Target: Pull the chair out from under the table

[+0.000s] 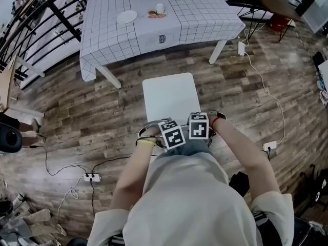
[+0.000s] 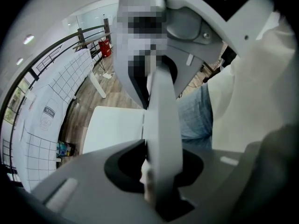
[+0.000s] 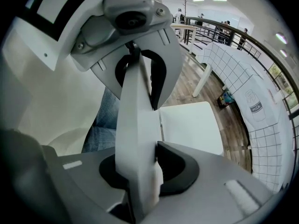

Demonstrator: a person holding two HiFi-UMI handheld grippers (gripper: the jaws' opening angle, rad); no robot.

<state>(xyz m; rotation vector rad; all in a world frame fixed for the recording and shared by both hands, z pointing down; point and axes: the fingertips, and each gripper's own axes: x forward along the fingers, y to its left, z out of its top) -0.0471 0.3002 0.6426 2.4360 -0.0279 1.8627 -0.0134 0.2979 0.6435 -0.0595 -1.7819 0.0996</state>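
On wood floor (image 1: 77,111), chair (image 1: 169,94) points lengthwise toward the table (image 1: 205,14).

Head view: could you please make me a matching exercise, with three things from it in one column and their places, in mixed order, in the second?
Things:
1. chair
2. plate
3. cup

Places:
A. on the tablecloth, right of the other dish
B. on the wooden floor, just in front of the person
C. on the tablecloth, left of the other dish

Pairs: 1-B, 2-C, 3-A
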